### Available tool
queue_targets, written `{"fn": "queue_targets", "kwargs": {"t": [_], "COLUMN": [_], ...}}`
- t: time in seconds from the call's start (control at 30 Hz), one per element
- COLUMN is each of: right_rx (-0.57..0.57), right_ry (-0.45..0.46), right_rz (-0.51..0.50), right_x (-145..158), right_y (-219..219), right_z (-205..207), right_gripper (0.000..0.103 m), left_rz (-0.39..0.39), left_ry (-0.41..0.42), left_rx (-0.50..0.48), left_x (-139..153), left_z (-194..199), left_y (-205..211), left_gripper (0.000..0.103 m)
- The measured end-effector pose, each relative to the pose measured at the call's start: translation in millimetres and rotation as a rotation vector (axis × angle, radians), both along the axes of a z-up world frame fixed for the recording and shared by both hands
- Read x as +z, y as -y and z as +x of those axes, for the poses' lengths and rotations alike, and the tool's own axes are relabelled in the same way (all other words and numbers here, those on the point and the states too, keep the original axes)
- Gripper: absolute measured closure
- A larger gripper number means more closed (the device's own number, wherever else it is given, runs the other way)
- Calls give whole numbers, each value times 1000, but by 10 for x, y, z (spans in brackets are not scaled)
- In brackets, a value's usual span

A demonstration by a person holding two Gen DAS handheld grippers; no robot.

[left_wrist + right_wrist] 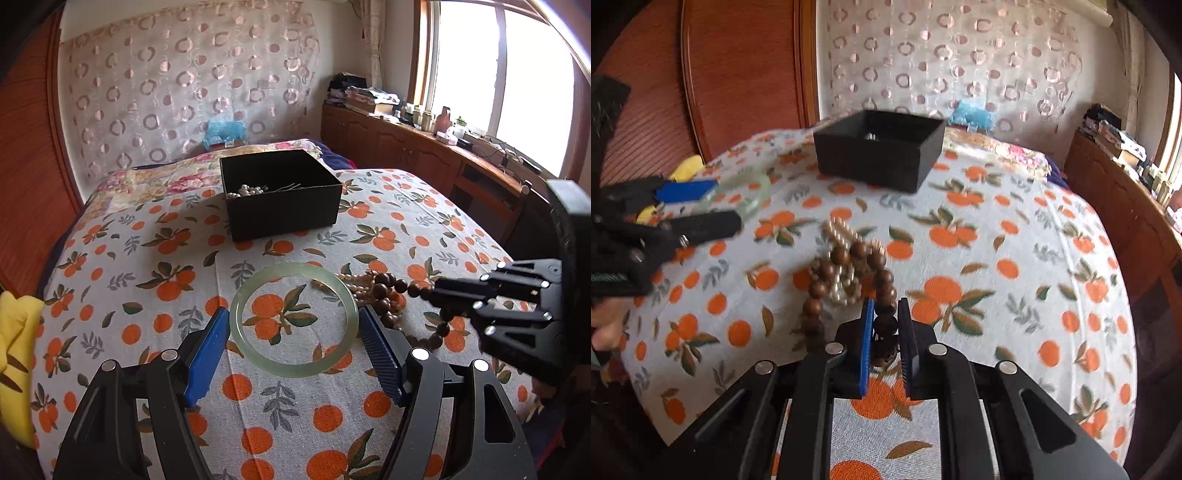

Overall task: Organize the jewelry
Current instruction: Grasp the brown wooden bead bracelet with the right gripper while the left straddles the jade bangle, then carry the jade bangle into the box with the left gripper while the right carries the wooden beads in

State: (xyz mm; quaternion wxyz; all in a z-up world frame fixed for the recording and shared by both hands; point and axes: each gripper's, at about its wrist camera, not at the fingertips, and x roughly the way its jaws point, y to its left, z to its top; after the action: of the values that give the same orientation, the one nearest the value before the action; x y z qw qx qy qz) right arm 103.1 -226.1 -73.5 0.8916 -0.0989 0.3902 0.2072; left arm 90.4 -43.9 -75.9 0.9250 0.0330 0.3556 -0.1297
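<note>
A pale green jade bangle (295,369) sits between the blue pads of my left gripper (293,314), which is shut on its two sides, just above the orange-print bedspread (147,258). The right wrist view shows the same bangle (757,184), blurred, held in the left gripper (726,205). My right gripper (886,301) is shut on a bead of the brown wooden bead strand (846,254), which lies tangled with a pearl strand (840,227). In the left wrist view the right gripper (436,291) reaches in from the right to the brown beads (384,291). A black open box (280,210) holding pearls (247,190) stands farther back.
A yellow cloth (14,332) lies at the bed's left edge. A wooden headboard (738,74) rises at the left and a cluttered wooden cabinet (424,147) runs under the window at the right. A hand (605,332) holds the left gripper.
</note>
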Motion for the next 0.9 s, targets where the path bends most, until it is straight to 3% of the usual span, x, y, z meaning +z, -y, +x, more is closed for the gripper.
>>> {"fn": "queue_targets", "kwargs": {"t": [0.4,0.9], "right_rx": [50,116], "right_ry": [92,153], "right_rz": [-9,-52], "right_x": [489,824], "right_y": [-36,-223], "right_z": [60,205], "right_gripper": [88,88], "left_rz": [-3,-17], "left_ry": [31,64], "left_rx": [7,22], "left_x": [126,292], "left_z": [-35,33], "left_y": [-59,-140], "left_gripper": [35,35]}}
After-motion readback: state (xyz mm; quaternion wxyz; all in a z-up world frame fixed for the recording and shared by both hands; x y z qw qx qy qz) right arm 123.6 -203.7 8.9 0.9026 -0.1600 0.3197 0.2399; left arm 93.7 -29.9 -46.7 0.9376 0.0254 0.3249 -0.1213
